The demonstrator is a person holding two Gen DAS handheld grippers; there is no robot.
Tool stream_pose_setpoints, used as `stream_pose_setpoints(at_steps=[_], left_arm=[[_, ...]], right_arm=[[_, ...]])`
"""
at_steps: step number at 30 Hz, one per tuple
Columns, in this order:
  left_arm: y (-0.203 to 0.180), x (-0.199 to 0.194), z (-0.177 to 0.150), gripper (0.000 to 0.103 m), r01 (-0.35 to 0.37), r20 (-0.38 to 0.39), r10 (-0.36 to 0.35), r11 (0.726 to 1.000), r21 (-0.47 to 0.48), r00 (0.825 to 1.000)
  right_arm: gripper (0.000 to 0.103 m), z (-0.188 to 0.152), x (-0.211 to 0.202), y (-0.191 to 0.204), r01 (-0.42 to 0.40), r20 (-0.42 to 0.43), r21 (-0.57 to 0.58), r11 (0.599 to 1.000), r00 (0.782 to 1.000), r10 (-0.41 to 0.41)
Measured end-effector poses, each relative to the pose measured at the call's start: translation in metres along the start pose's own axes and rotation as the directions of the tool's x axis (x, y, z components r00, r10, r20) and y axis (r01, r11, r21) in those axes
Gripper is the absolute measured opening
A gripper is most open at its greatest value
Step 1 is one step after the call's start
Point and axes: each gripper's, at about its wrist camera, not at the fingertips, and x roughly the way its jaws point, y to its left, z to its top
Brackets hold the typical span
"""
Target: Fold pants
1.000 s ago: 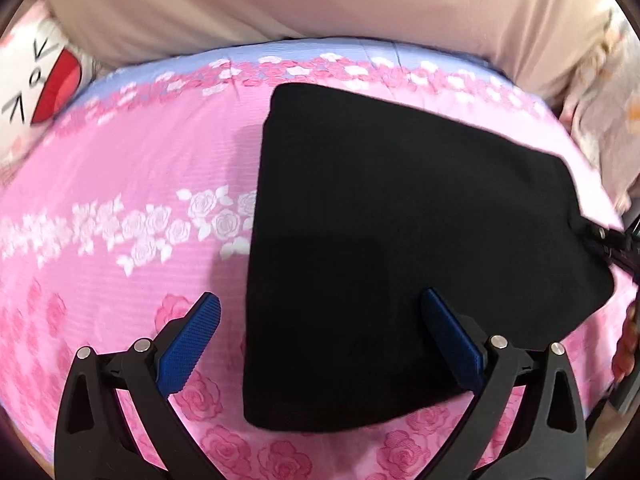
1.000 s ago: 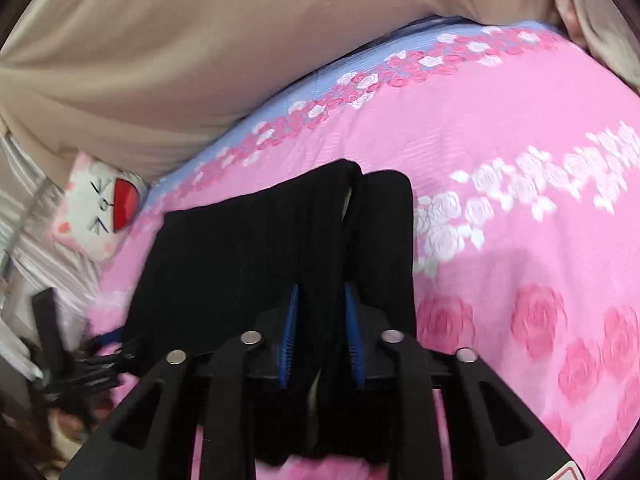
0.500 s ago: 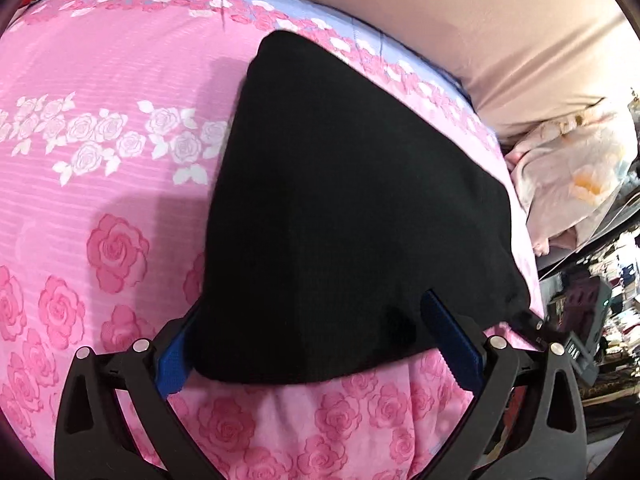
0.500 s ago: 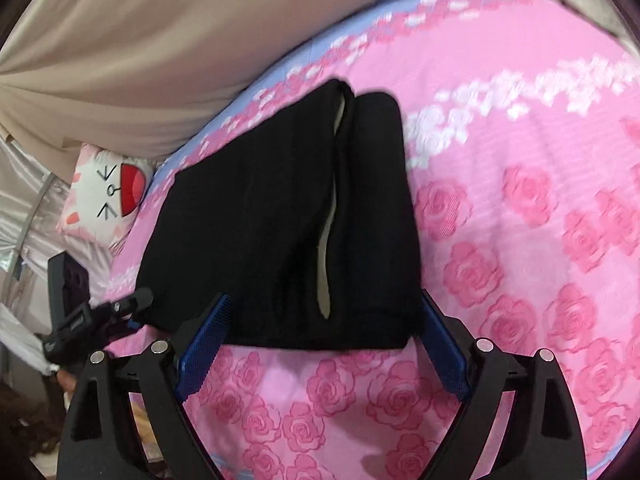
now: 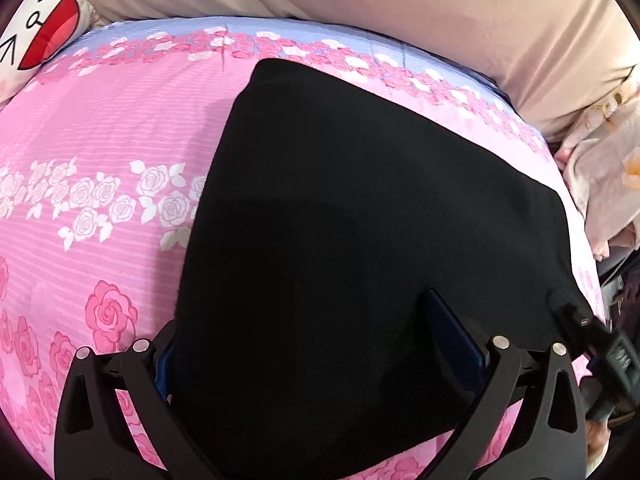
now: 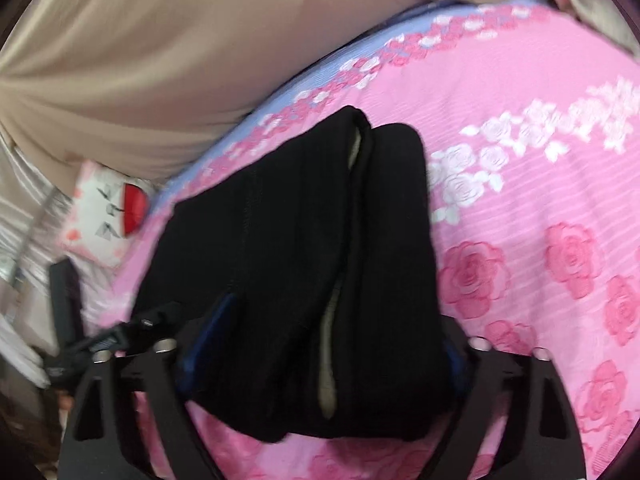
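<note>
The black pants (image 5: 360, 240) lie folded into a thick flat bundle on the pink rose bedsheet (image 5: 100, 160). In the right wrist view the pants (image 6: 288, 280) show stacked layers with a pale lining along the fold. My left gripper (image 5: 320, 344) is open, its blue-padded fingers (image 5: 452, 332) straddling the near edge of the bundle. My right gripper (image 6: 324, 344) is open too, its fingers (image 6: 200, 340) on either side of the bundle's end. The right gripper also shows at the right edge of the left wrist view (image 5: 580, 328).
A beige headboard cushion (image 5: 360, 8) runs along the far side of the bed. A white cat-face pillow (image 5: 36, 36) lies at the far left corner. A floral pink cloth (image 5: 600, 168) is heaped off the bed's right side.
My right gripper let go of the pants and opened; both grippers then moved in over the bundle's edges. The left view swung back toward the headboard.
</note>
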Motion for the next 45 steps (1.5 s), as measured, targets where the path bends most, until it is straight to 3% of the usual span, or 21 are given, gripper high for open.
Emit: stream_pose_setpoints(at_steps=[5,11,17,27,30,31,33,39,42,44,45], left_arm=[[0.004,-0.003,0.001,0.098,0.002,0.002,-0.002,1.000,-0.009,1.000],[0.003,-0.002,0.001,0.098,0.007,0.012,-0.007,1.000,-0.018,1.000],[-0.001,-0.002,-0.002,0.098,-0.005,0.044,0.007,0.999,-0.033,0.999],[-0.003,0.003,0.002,0.098,-0.024,0.077,0.030,0.996,-0.081,0.997],[-0.003,0.005,0.006,0.098,-0.021,0.056,0.026,0.995,-0.095,0.998],[-0.002,0.004,0.007,0.098,-0.017,0.045,0.021,0.995,-0.097,0.999],[-0.001,0.002,0.007,0.096,0.002,0.031,0.001,0.995,-0.103,1.000],[-0.002,-0.016,0.005,0.093,0.118,0.018,-0.117,0.989,-0.093,0.993],[0.003,-0.007,0.009,0.092,0.123,0.000,-0.124,0.985,-0.125,0.992],[0.009,0.006,0.012,0.089,0.118,-0.022,-0.122,0.982,-0.148,0.992],[0.009,0.006,0.015,0.084,0.111,0.002,-0.112,0.984,-0.138,0.994]], right_arm=[[0.068,-0.002,-0.004,-0.008,-0.003,0.016,0.031,1.000,1.000,0.002],[0.086,-0.002,-0.004,-0.010,-0.064,0.023,0.040,0.997,0.998,0.063],[0.097,-0.003,0.000,0.002,-0.035,0.020,-0.015,0.999,0.999,0.035],[0.098,0.000,0.003,0.005,-0.031,0.024,0.031,0.999,0.999,0.030],[0.080,-0.002,0.000,0.004,0.017,0.040,0.038,0.999,0.999,-0.018],[0.071,-0.002,-0.001,0.002,0.017,0.044,0.048,0.999,0.999,-0.019],[0.066,-0.003,-0.005,-0.008,-0.024,0.051,0.101,0.995,0.999,0.019],[0.065,-0.005,-0.008,-0.014,-0.074,0.048,0.123,0.990,0.996,0.069],[0.065,-0.005,-0.009,-0.015,-0.094,0.050,0.125,0.988,0.995,0.089],[0.065,-0.004,-0.008,-0.015,-0.095,0.048,0.125,0.988,0.995,0.090],[0.065,-0.003,-0.007,-0.014,-0.090,0.046,0.117,0.989,0.995,0.085]])
